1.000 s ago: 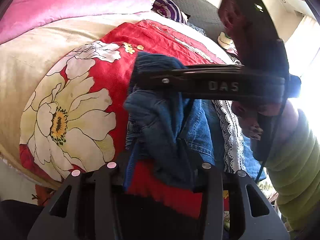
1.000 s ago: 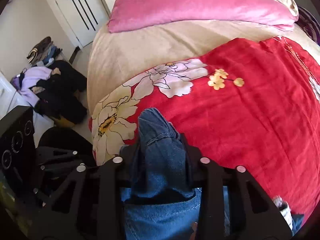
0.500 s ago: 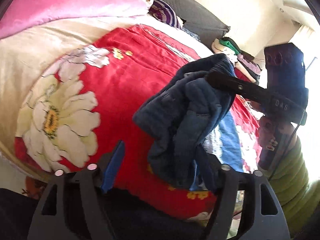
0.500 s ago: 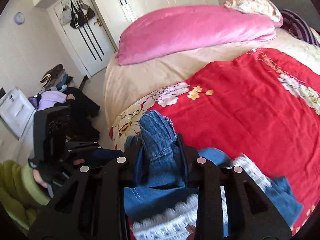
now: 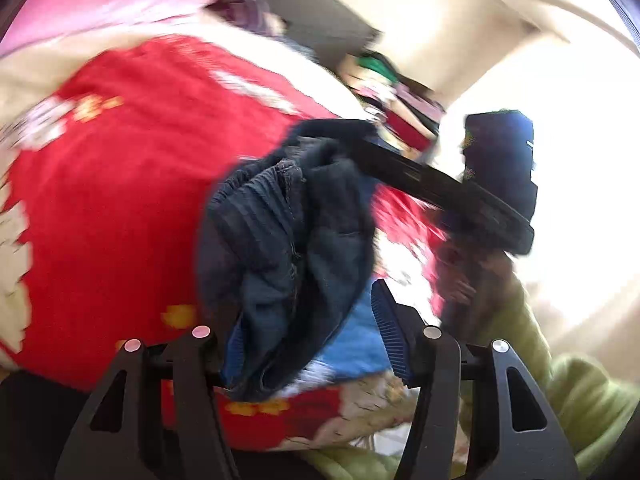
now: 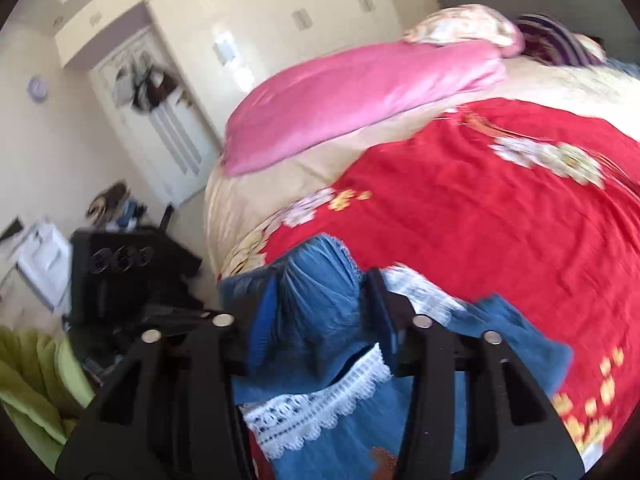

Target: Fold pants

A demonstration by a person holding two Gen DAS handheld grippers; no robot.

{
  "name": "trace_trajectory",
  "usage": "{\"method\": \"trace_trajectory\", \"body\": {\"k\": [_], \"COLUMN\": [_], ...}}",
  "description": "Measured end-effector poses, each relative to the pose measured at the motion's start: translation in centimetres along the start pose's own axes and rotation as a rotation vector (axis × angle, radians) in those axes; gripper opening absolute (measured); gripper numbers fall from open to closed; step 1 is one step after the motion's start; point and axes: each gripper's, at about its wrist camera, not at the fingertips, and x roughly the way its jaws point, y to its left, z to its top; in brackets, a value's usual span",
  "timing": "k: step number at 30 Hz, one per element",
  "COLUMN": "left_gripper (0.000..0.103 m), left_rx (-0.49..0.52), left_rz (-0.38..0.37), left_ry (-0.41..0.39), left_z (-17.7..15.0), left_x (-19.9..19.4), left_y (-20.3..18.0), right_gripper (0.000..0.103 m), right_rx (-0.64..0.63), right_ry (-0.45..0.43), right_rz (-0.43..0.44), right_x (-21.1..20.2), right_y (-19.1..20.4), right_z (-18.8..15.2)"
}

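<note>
The blue denim pants (image 5: 288, 248) with white lace trim (image 6: 320, 404) hang bunched above the red floral bedspread (image 5: 120, 208). My right gripper (image 6: 316, 320) is shut on a bunched fold of the denim (image 6: 320, 280); from the left wrist view its fingers (image 5: 420, 184) reach in from the right and lift the cloth. My left gripper (image 5: 308, 340) has its jaws wide apart, with the hanging denim between them and not pinched. Both views are blurred by motion.
A pink quilt (image 6: 360, 96) and pillows (image 6: 560, 36) lie at the head of the bed. A clothes pile (image 5: 400, 92) sits beyond the bed's far side. A white door (image 6: 160, 120) and floor clutter (image 6: 116, 208) are to the left. My green sleeve (image 5: 560, 380) shows lower right.
The left gripper has let go of the denim and opened. The right gripper has lifted the pants up and to the right. Both cameras have swung upward.
</note>
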Motion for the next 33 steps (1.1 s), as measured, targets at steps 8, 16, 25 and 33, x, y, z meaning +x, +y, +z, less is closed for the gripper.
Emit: {"method": "trace_trajectory", "body": {"k": [8,16,25,33], "left_gripper": [0.057,0.057,0.061,0.082], "left_rx": [0.221,0.213,0.232,0.188], "left_rz": [0.041,0.082,0.095,0.319], "left_ry": [0.171,0.235,0.158,0.085], "left_z": [-2.5,-3.5,-3.3,-0.6], "left_x": [4.9,7.0,2.6,0.7], "left_y": [-4.2,-3.7,-4.5,-1.4], "right_gripper": [0.042,0.045,0.049,0.071], "right_rx": [0.150,0.103,0.134,-0.071], "right_ry": [-0.027,0.102,0.076,0.005], "right_rz": [-0.151,-0.287,-0.313,-0.281], "right_x": [-3.8,-0.5,-1.9,-5.8], "right_y": [-3.4,-3.0,-3.7,2.9], "right_z": [-4.2,-6.4,-7.6,-8.9]}}
